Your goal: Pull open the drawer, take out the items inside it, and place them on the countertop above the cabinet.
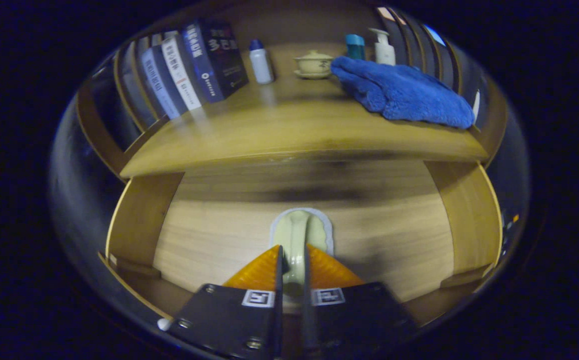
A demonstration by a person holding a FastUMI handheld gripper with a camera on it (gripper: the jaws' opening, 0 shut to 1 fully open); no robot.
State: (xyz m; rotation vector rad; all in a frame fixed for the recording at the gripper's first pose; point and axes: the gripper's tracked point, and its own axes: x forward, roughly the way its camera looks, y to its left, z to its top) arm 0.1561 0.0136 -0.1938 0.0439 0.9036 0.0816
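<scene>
The wooden drawer (204,240) stands pulled open below the countertop (279,132). On the drawer's floor lies a pale green ceramic piece (300,231) with a whitish rim. My gripper (294,247) is shut on its near end, and both fingers press on it. The far end of the piece sticks out just beyond the fingertips. The part held between the fingers is mostly hidden, so I cannot tell its exact shape.
On the countertop stand a row of leaning books (189,65), a small white bottle (260,62), a lidded tea cup on a saucer (313,64), a teal bottle (355,46) and a pump bottle (384,47). A blue towel (404,92) lies at the right. Drawer side walls (469,215) flank the fingers.
</scene>
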